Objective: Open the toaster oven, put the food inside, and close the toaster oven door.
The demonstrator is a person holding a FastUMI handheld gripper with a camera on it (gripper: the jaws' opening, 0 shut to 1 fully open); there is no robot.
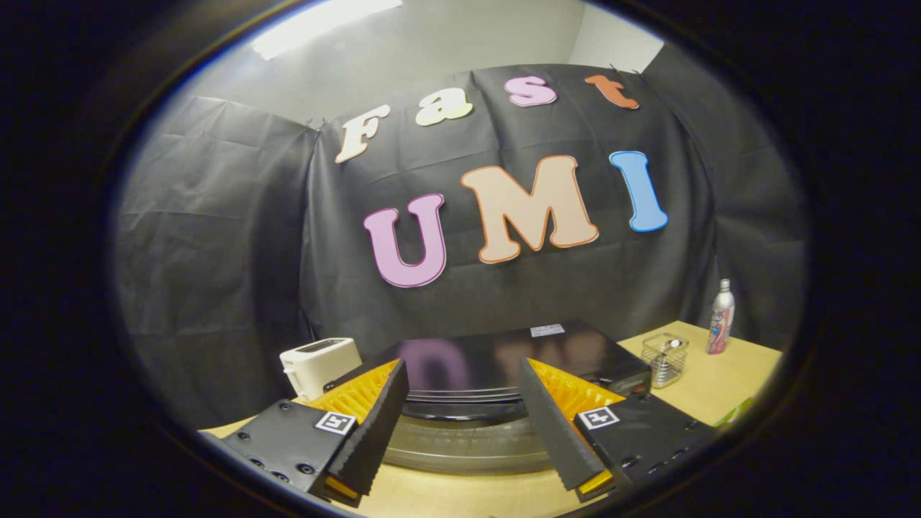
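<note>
Gripper [460, 424]: I hold it with fingers spread wide, nothing between them, lower centre of the frame. Toaster oven [496, 367]: black, just beyond the fingertips; I see its glossy top, while its front is mostly hidden behind the fingers. Toaster [319, 365]: white, lower left. Wire basket [664, 358] and bottle [720, 317]: lower right, on the table [719, 388]. Green item [735, 412] at the table's right edge: cut off, unidentifiable.

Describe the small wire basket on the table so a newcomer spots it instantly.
Start at the black toaster oven just beyond the open tool. On the wooden table beside the oven's far corner stands the wire basket. It is see-through mesh, squat and boxy, unlike the tall spray bottle beyond it.
</note>
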